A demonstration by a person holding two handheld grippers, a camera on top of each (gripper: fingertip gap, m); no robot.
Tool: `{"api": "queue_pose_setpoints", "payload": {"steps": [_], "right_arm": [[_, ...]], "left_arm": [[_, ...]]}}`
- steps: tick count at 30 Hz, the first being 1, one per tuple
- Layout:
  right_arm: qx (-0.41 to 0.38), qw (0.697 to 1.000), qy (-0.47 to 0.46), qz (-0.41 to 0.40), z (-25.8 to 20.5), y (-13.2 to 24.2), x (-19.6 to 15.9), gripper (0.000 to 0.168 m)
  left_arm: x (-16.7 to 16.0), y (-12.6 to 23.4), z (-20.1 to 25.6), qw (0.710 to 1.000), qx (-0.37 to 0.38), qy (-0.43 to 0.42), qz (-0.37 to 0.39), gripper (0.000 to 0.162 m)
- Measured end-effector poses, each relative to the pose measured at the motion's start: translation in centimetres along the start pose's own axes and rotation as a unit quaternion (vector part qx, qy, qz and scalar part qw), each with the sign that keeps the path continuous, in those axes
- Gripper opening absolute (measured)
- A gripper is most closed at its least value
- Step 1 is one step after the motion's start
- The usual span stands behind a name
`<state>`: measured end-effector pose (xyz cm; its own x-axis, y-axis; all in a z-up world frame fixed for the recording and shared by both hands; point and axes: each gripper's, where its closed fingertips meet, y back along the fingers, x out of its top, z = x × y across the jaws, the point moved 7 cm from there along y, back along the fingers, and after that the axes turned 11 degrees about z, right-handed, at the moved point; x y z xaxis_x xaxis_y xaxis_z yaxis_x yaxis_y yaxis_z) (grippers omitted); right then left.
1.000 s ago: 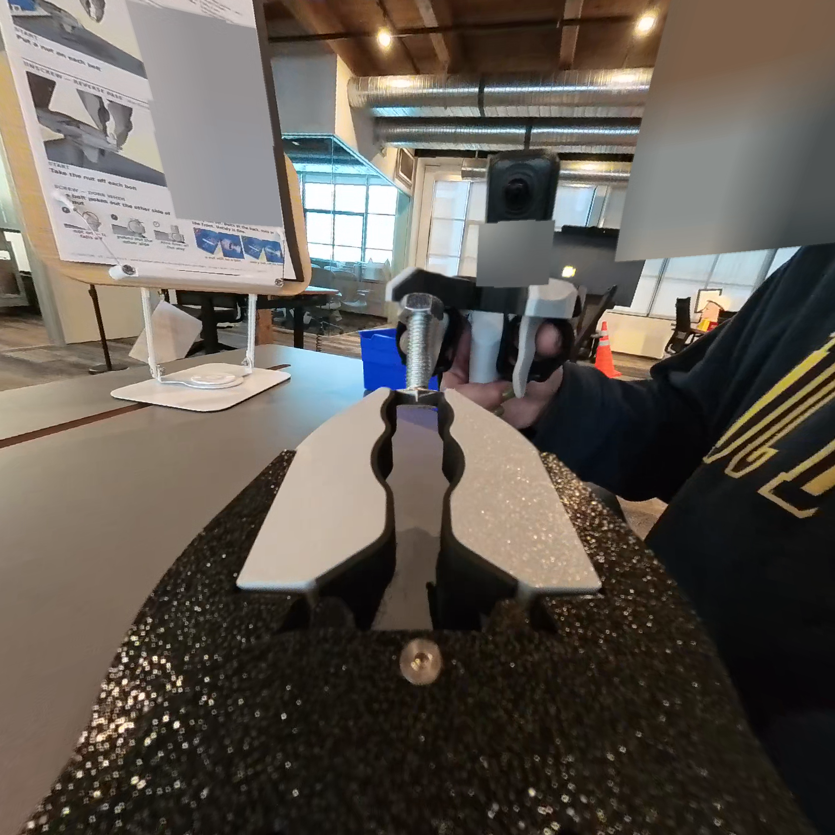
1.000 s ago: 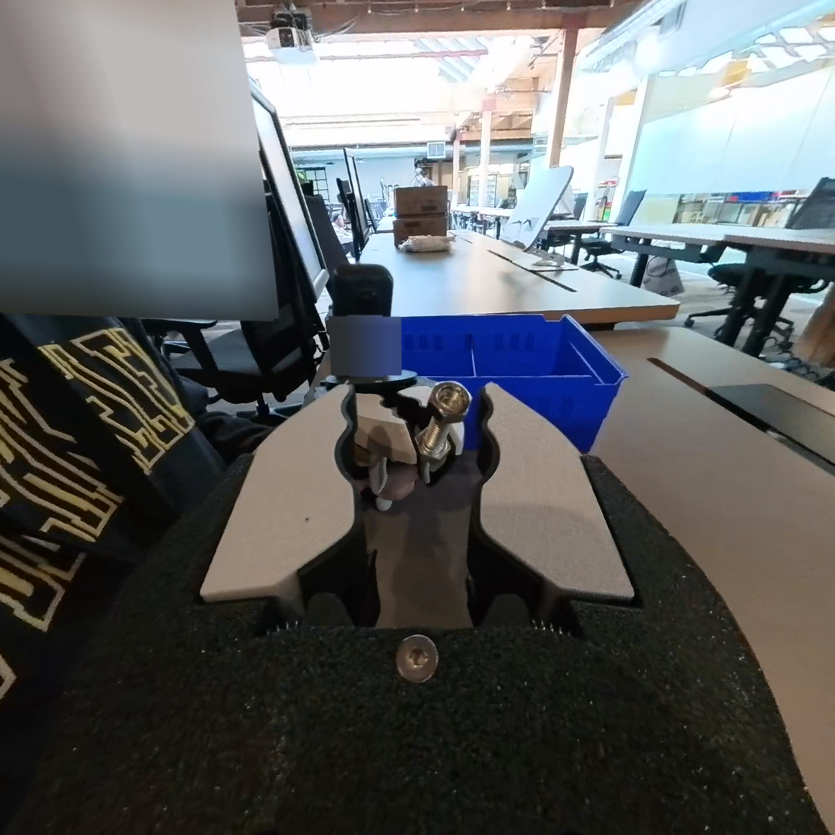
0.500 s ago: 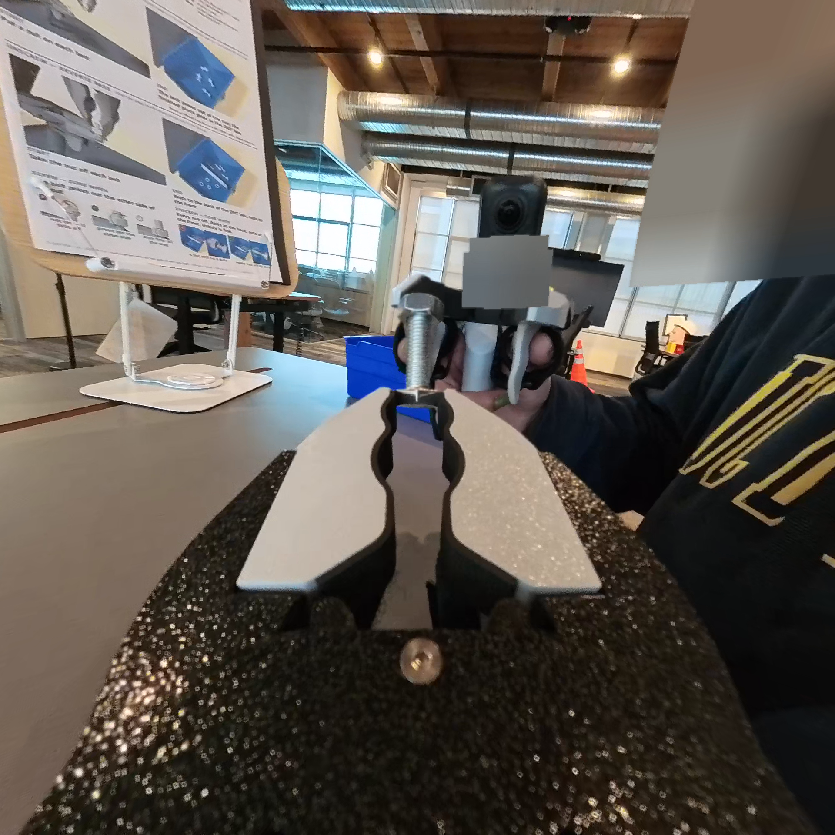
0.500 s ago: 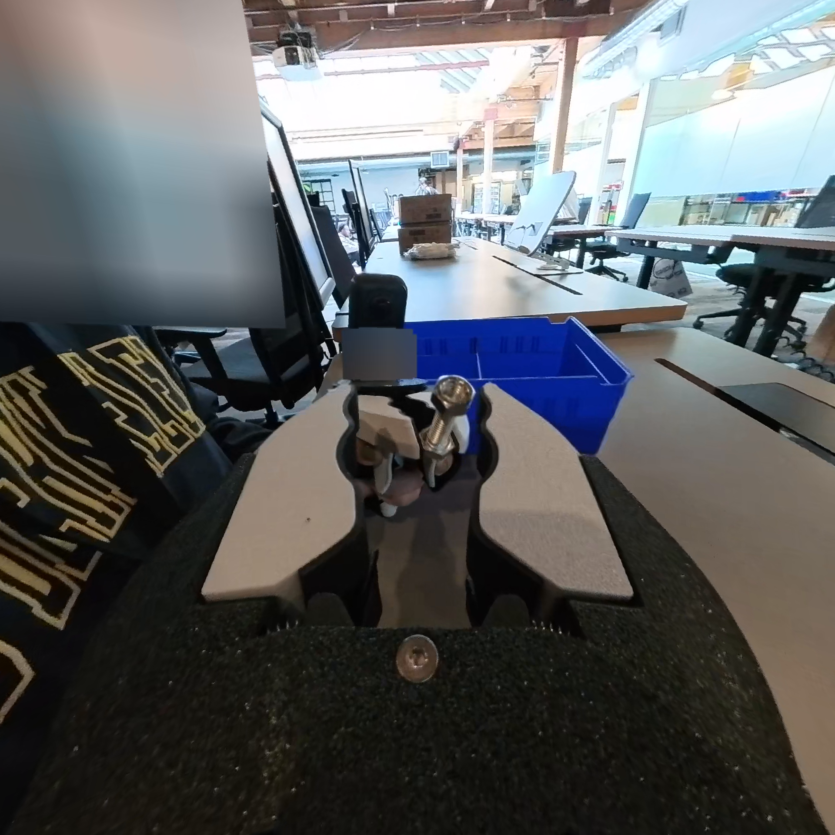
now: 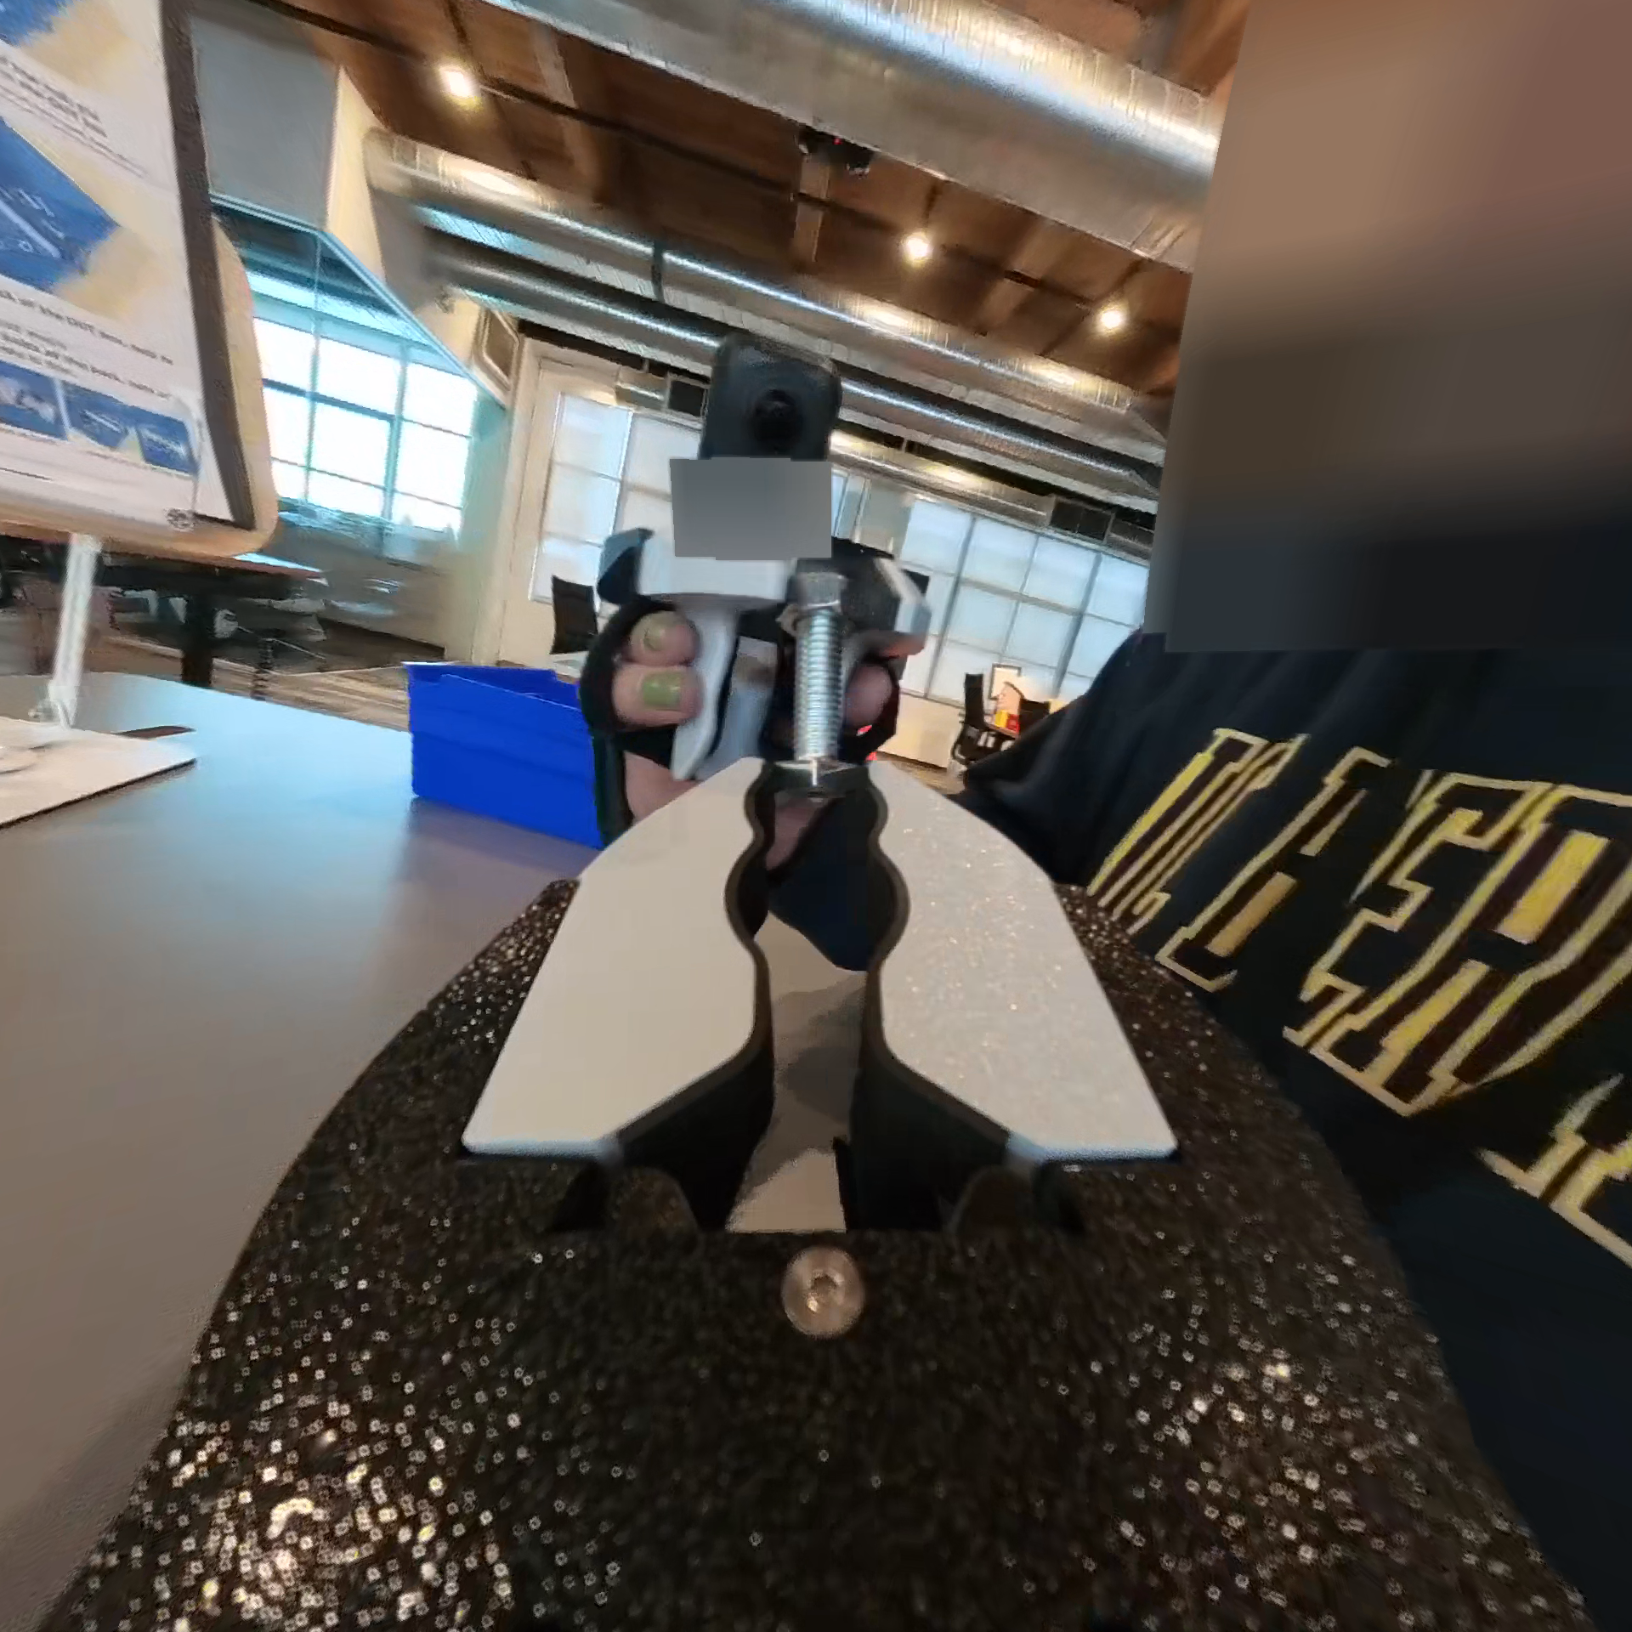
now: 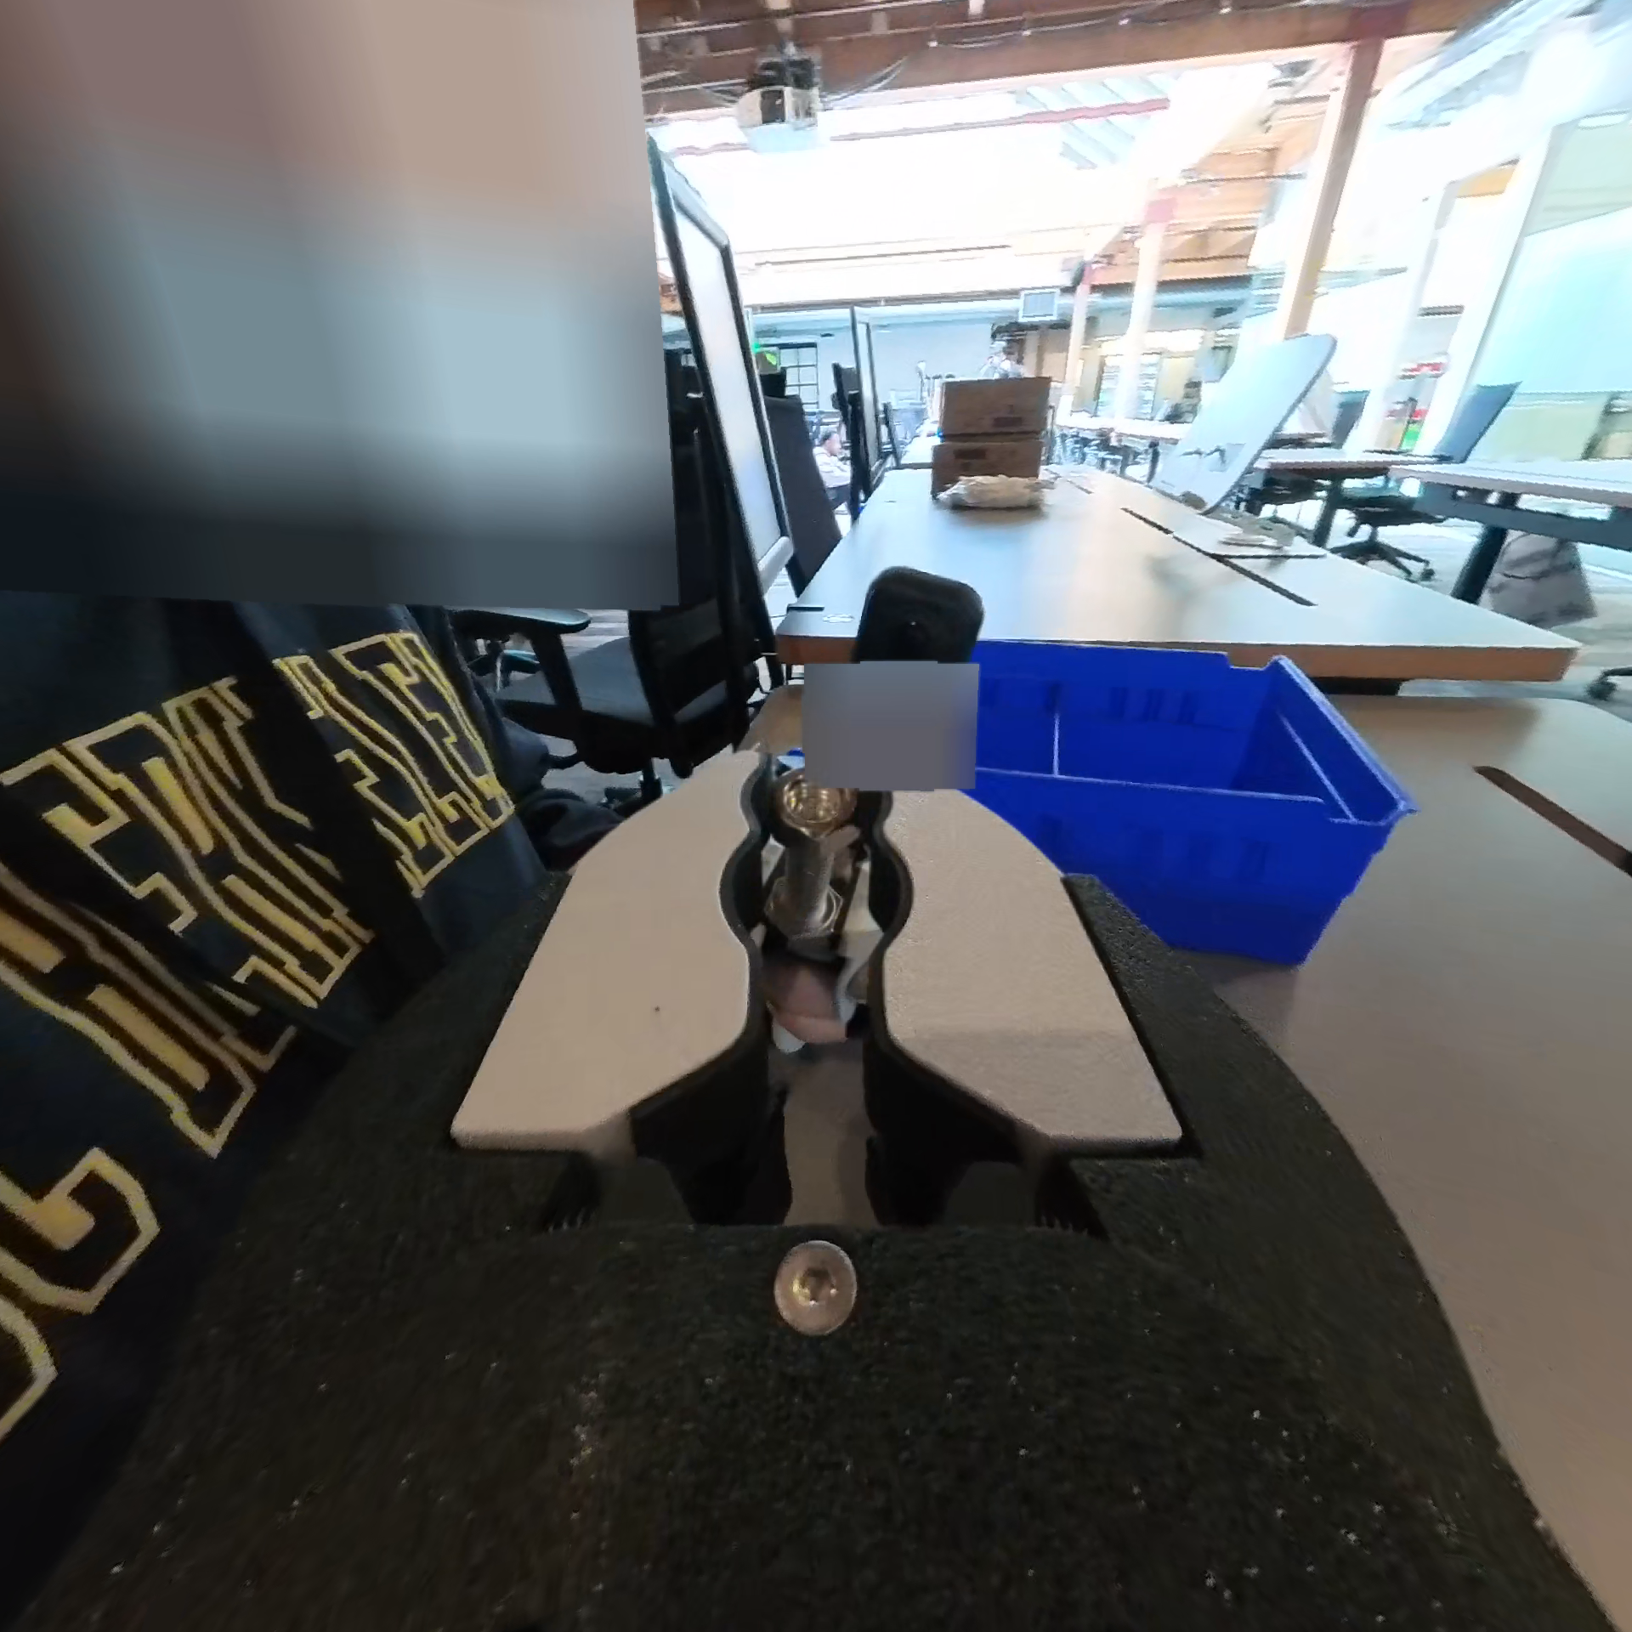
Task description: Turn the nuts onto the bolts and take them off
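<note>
A silver bolt (image 5: 817, 684) stands upright in the air between both grippers. My left gripper (image 5: 811, 779) is shut on the nut (image 5: 808, 782) at the bolt's lower end. My right gripper (image 6: 812, 799) is shut on the bolt's hex head (image 6: 811, 808). In the right wrist view the shank runs down to the nut (image 6: 799, 914), with the left gripper mostly hidden behind it. In the left wrist view the right gripper (image 5: 821, 592) faces me, held by a hand (image 5: 658, 662).
A blue divided bin (image 6: 1192, 812) stands on the grey table (image 6: 1457, 1060) just beyond the grippers; it also shows in the left wrist view (image 5: 494, 742). An instruction board on a stand (image 5: 106, 265) is at the far left. The person's dark sweatshirt (image 5: 1325, 883) is close on one side. Both grippers' tips are close together, under 4 cm apart.
My right gripper's fingers have closed from wide apart onto the bolt head. Both grippers swung, so the bolt now sits centred between the right fingertips.
</note>
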<state>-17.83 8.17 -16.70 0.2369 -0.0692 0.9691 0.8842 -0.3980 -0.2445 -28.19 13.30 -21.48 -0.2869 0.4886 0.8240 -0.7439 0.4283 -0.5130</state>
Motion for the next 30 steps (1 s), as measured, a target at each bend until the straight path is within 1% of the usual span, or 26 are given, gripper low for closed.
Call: {"api": "queue_pose_setpoints", "payload": {"steps": [2, 5, 8, 10, 12, 14, 16, 17, 21, 22, 23, 24, 25, 27, 29, 30], "right_arm": [[0.004, 1.0, -0.004, -0.002, -0.1, -0.1, 0.0, 0.018], [-0.016, 1.0, -0.022, -0.008, 0.2, -0.1, 0.1, 0.019], [-0.078, 0.996, -0.039, -0.007, 0.5, 0.0, 0.0, 0.019], [-0.151, 0.987, -0.059, -0.006, 0.9, 0.1, -0.1, 0.019], [-0.238, 0.968, -0.077, -0.009, 1.3, 0.3, -0.6, 0.018], [-0.321, 0.943, -0.089, -0.01, 1.5, 0.6, -1.3, 0.018], [-0.366, 0.926, -0.092, 0.008, 1.6, 0.9, -1.9, 0.018], [-0.377, 0.921, -0.095, 0.014, 1.6, 1.1, -2.0, 0.018], [-0.385, 0.917, -0.106, 0.023, 1.7, 1.6, -2.4, 0.018], [-0.381, 0.918, -0.105, 0.027, 1.7, 1.7, -2.4, 0.026], [-0.379, 0.92, -0.096, 0.036, 1.8, 1.8, -2.1, 0.047], [-0.373, 0.923, -0.076, 0.053, 1.7, 2.1, -1.7, 0.054], [-0.364, 0.927, -0.048, 0.071, 1.6, 2.4, -1.2, 0.054], [-0.317, 0.945, -0.01, 0.075, 1.3, 2.8, -1.0, 0.052], [-0.243, 0.968, -0.02, 0.063, 0.8, 2.8, -1.2, 0.046], [-0.213, 0.974, -0.035, 0.061, 0.7, 2.8, -1.2, 0.045]], "left_arm": [[0.0, 0.0, 0.1, 1.0, -0.006, 0.005, 0.002, 0.017], [0.1, 0.3, 0.2, 1.0, 0.009, -0.01, 0.0, 0.016], [0.2, 0.2, 0.5, 0.996, 0.061, -0.061, -0.006, 0.016], [-0.3, 0.0, 0.1, 0.988, 0.116, -0.105, -0.017, 0.016], [-0.6, -0.1, -0.3, 0.971, 0.177, -0.156, -0.042, 0.017], [-1.1, -0.3, -0.6, 0.938, 0.245, -0.227, -0.092, 0.017], [-1.5, -0.7, -0.7, 0.904, 0.288, -0.288, -0.134, 0.016], [-1.6, -0.7, -0.8, 0.897, 0.294, -0.298, -0.141, 0.017], [-1.9, -0.4, -1.2, 0.908, 0.293, -0.268, -0.135, 0.016], [-1.9, -0.4, -1.3, 0.91, 0.291, -0.264, -0.134, 0.016], [-1.8, -0.4, -1.4, 0.912, 0.288, -0.261, -0.134, 0.016], [-1.8, -0.5, -1.4, 0.916, 0.282, -0.254, -0.132, 0.017], [-1.9, -0.5, -1.4, 0.924, 0.269, -0.241, -0.125, 0.017], [-1.9, -0.6, -1.4, 0.942, 0.243, -0.205, -0.107, 0.016], [-2.0, -0.6, -1.5, 0.959, 0.215, -0.164, -0.085, 0.017], [-1.9, -0.6, -1.4, 0.966, 0.2, -0.147, -0.073, 0.017]]}}
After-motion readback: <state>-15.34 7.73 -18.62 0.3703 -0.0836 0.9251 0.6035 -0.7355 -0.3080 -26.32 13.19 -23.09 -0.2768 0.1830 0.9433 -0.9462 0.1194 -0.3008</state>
